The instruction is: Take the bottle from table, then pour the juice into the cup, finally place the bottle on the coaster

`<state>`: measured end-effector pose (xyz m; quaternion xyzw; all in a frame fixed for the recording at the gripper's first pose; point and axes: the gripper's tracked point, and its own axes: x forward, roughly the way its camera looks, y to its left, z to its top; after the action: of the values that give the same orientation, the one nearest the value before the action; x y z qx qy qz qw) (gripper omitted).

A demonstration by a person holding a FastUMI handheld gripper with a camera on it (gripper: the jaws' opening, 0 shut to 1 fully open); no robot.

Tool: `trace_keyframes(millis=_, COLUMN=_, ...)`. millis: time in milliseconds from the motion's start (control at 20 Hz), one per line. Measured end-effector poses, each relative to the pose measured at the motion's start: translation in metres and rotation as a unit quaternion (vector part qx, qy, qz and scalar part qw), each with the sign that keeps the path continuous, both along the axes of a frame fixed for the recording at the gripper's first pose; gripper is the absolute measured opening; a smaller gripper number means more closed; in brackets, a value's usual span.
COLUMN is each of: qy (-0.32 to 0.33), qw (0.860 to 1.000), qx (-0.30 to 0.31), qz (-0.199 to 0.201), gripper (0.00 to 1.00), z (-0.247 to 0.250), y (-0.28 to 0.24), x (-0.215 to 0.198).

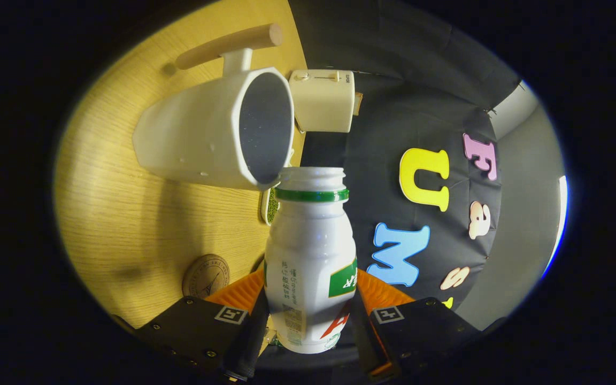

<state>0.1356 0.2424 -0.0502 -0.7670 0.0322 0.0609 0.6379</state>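
Note:
My gripper (308, 305) is shut on a white plastic bottle (310, 251) with a green neck ring and an uncapped mouth. The view is rolled sideways, so the wooden table (126, 214) runs up one side. The bottle's mouth sits right at the rim of a white faceted cup (206, 136) with a wooden handle, whose open mouth faces the bottle. No juice stream is visible. A round cork coaster (206, 275) lies on the table close to one finger (238, 294), beside the bottle's base.
A cream toaster (323, 100) stands beyond the cup at the table's back edge. A small dish with green contents (270, 206) peeks out behind the bottle's neck. The black cloth wall rises past the table.

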Motion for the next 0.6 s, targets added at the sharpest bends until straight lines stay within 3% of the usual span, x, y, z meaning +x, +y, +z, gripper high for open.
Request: trace_keyframes(millis=600, qy=-0.015, qw=0.999, qx=-0.034, qz=0.007, gripper=0.70, z=0.0071, y=0.0017, x=0.0012)
